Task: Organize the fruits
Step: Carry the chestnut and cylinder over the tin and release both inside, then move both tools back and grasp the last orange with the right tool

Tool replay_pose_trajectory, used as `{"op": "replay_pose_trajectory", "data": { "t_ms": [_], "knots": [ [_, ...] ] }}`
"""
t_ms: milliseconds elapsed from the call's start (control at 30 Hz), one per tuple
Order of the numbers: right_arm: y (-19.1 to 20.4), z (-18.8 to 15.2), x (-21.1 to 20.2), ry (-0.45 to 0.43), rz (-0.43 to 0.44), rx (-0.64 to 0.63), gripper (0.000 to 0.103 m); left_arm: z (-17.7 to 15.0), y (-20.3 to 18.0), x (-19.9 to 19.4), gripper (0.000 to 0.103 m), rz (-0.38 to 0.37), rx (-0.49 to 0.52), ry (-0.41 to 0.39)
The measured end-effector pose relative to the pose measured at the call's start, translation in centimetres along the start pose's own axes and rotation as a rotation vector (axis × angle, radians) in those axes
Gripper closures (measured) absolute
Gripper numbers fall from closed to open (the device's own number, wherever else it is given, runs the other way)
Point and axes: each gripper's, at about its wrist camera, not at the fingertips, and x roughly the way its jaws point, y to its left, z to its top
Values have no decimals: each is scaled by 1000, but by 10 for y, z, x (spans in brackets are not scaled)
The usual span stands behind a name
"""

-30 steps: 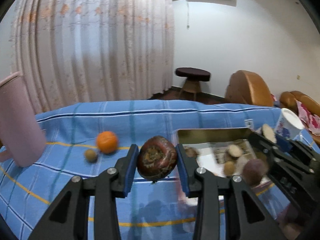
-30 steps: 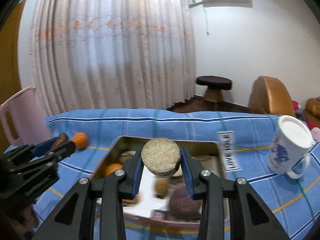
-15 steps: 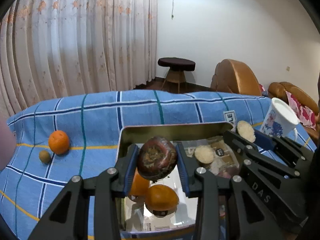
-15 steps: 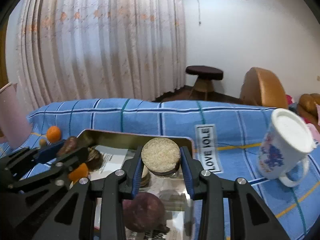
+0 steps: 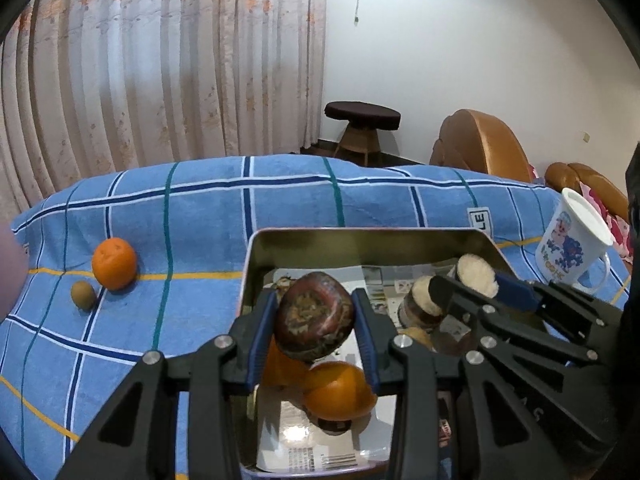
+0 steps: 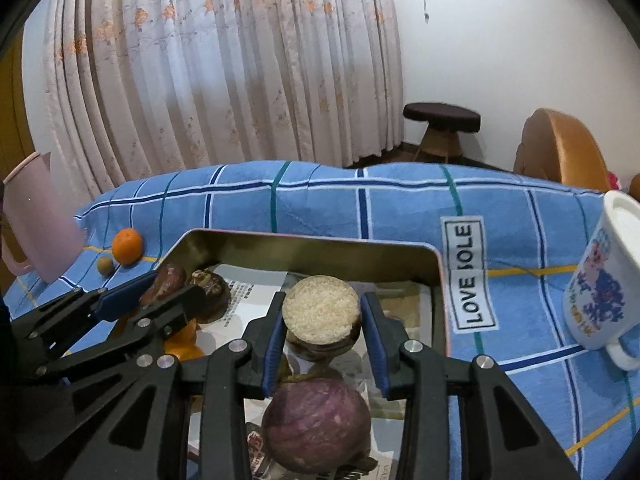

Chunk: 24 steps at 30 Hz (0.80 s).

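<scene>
- Two grippers hang over the metal tray [image 5: 360, 240] on the blue checked cloth [image 5: 200, 216], each with a fruit between its blue pads
- Left gripper [image 5: 316, 330], centre of the left wrist view, is clamped on a dark reddish-brown fruit [image 5: 314, 322] above two orange fruits [image 5: 340, 390] that lie in the tray
- Right gripper [image 6: 322, 326], centre of the right wrist view, has a dark fruit half with pale flesh [image 6: 321, 314] between its pads; its jaws have just been opening, and a narrow gap seems to show at the right pad, though the view is too coarse to be sure
- Below it in the tray lies a purple round fruit [image 6: 316, 426]
- At the left of the left wrist view, an orange [image 5: 114, 258] and a small brown fruit [image 5: 83, 294] sit on the cloth just beside each other
- A printed mug [image 6: 604, 276] stands at the right edge, a pink jug [image 6: 38, 216] at the left
</scene>
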Motion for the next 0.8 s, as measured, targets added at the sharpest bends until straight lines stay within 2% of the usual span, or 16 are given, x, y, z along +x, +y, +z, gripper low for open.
{"op": "replay_pose_trajectory", "data": {
  "t_ms": [133, 233, 300, 333, 367, 400, 467, 633, 800],
  "knots": [
    [0, 1, -4, -21, 3, 3, 61, 2, 6, -3, 50, -2, -33, 5],
    [-5, 3, -10, -50, 9, 31, 54, 4, 8, -12, 41, 0, -39, -9],
    [-11, 4, -15, -67, 39, 66, 52, 5, 10, -20, 20, 24, -43, -36],
    [-14, 5, -17, -75, 63, 88, 52, 6, 12, -25, 14, 24, -46, -52],
    [-17, 5, -20, -87, 89, 116, 49, 6, 15, -29, 1, 21, -49, -66],
    [-19, 5, -22, -97, 104, 134, 38, 6, 20, -35, 0, 19, -57, -87],
    [-19, 4, -30, -139, 98, 157, 28, 8, 26, -41, 0, 27, -60, -103],
    [4, 3, -47, -230, 12, 107, 28, 10, 49, -49, 0, 62, -73, -119],
    [30, 4, -48, -253, -50, 52, 28, 5, 80, -51, 0, 122, -91, -124]
  ]
}}
